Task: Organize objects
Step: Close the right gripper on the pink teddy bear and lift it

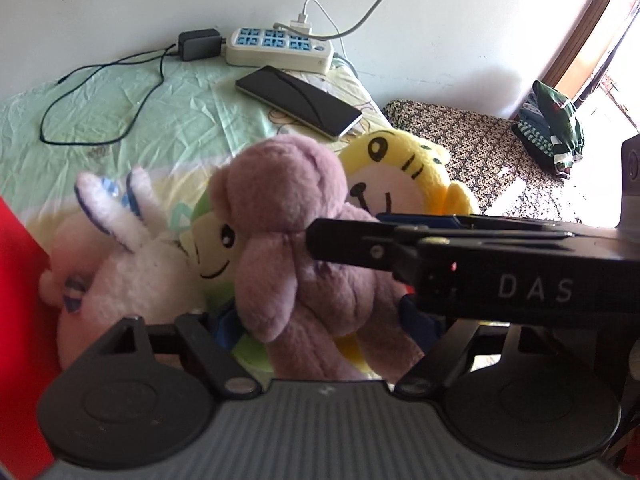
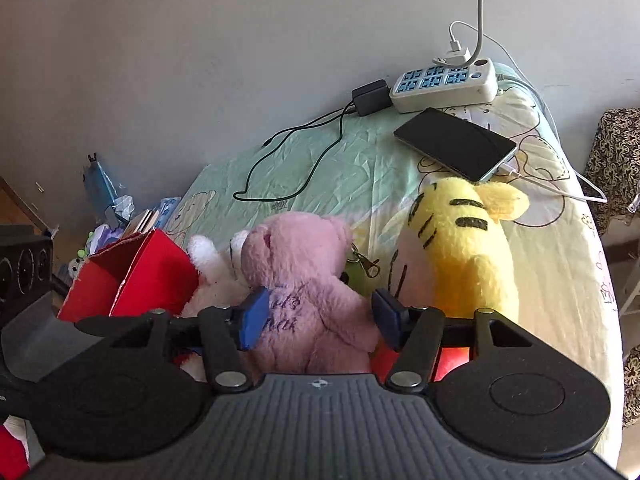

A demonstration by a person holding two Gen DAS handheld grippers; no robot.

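Pink bear [image 2: 308,300] upright on bed [image 2: 360,152], between white rabbit [image 2: 212,268] and yellow tiger [image 2: 468,248]. Right gripper [image 2: 316,316] fingers part-open, straddling bear, left pad touching, no firm grip visible. Left gripper [image 1: 320,344] fingers hidden behind bear; cannot tell. Risk: loose closure slips off plush, or snags rabbit.

Pink bear [image 2: 308,300]: long fluffy plush, matt. Yellow tiger [image 2: 468,248]: shorter pile plush, stitched black stripes. White rabbit [image 1: 132,256]: fuzzy plush. Bedsheet [image 1: 132,120]: thin creased cloth, pale printed, slight sheen. Red box [image 2: 132,284]: cardboard, smooth face, rough torn edge. Phone [image 1: 298,100]: glossy glass. Power strip [image 1: 280,50]: smooth off-white plastic. Right gripper [image 2: 318,318]: matt black plastic, blue rubbery pads [image 2: 252,318], ribbed grey housing, shiny metal pivot pins.
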